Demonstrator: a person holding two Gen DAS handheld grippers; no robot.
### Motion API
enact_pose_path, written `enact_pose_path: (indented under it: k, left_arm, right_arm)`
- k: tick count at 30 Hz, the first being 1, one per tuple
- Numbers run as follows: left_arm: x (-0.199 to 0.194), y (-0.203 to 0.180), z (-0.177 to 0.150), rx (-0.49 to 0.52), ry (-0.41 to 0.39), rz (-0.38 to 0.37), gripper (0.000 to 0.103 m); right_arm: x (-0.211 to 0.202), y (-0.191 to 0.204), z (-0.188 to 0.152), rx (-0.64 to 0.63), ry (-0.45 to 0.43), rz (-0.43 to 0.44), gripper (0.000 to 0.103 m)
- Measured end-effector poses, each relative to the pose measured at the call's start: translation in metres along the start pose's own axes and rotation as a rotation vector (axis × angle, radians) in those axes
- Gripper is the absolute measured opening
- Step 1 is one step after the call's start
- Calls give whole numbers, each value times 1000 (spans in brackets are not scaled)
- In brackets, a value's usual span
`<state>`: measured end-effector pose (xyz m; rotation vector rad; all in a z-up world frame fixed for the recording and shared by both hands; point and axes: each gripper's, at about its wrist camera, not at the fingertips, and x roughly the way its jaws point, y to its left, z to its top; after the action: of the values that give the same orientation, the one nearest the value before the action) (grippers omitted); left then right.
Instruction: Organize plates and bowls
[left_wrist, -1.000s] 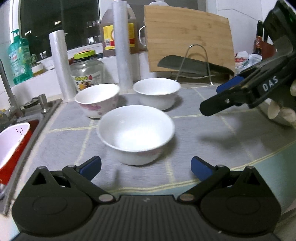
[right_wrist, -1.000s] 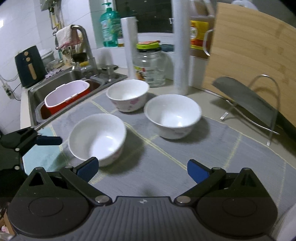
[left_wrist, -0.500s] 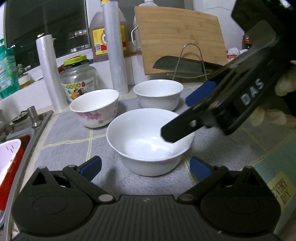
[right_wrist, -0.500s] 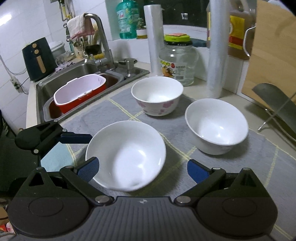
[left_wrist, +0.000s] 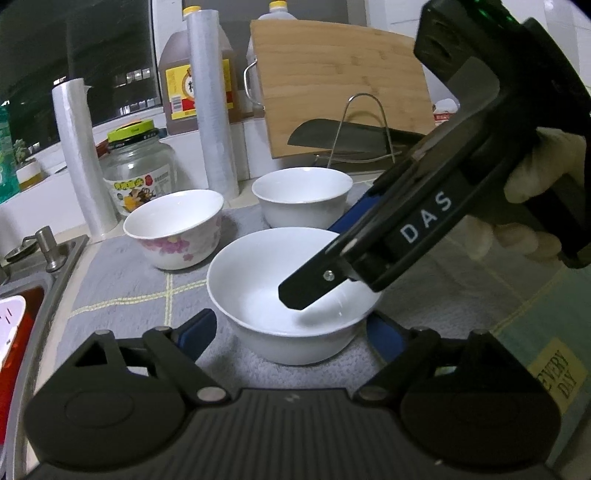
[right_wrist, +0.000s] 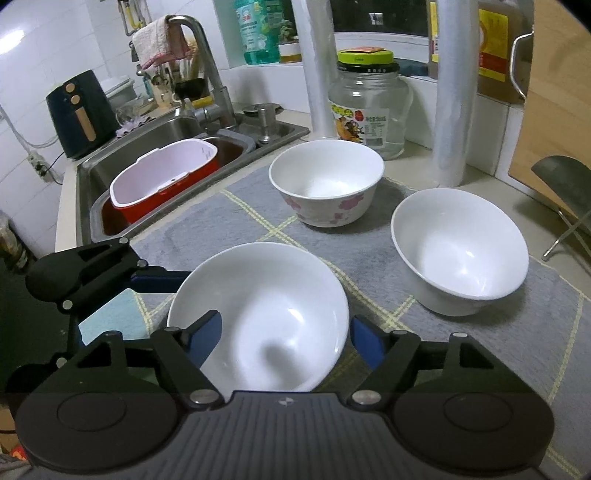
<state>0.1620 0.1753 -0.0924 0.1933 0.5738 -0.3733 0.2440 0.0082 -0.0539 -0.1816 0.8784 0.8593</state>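
While both grippers crowd the nearest white bowl (right_wrist: 258, 314), the right gripper (right_wrist: 286, 336) has its blue pads (right_wrist: 207, 332) drawn in against the bowl's two sides, gripping it across its width. From the left wrist view that same gripper comes in from the right as a long black body marked DAS, one black finger reaching over the rim above the bowl's inside, with a gloved hand (left_wrist: 532, 206) holding the handle behind it.

The left gripper (left_wrist: 291, 332) straddles the same bowl from the other side; its jaws are closing, the bowl between them, and its blue pads (left_wrist: 195, 330) sit just beside the bowl's lower wall. I cannot tell whether they press on it yet.

That bowl stands upright on a grey dish mat (right_wrist: 229, 229) with yellow grid lines. Further back on the mat stand a flower-patterned bowl (right_wrist: 327, 181) and another plain white bowl (right_wrist: 458, 251), apart from each other.

Behind them are a glass jar with a green lid (right_wrist: 369, 107), two upright rolls of plastic film (left_wrist: 212, 107), an oil jug (left_wrist: 184, 85) and a wooden cutting board (left_wrist: 343, 88) with a cleaver (left_wrist: 343, 138) on a wire rack. To the left lies the steel sink (right_wrist: 155, 147), holding a red and white tub (right_wrist: 162, 177).
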Motion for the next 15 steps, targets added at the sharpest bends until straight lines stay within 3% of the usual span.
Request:
enact_pose_path:
  k: [15]
  left_arm:
    - [1,-6,7,22,8,-9,87]
  right_arm:
    - [-9,-2,-1,12,-10,17,80]
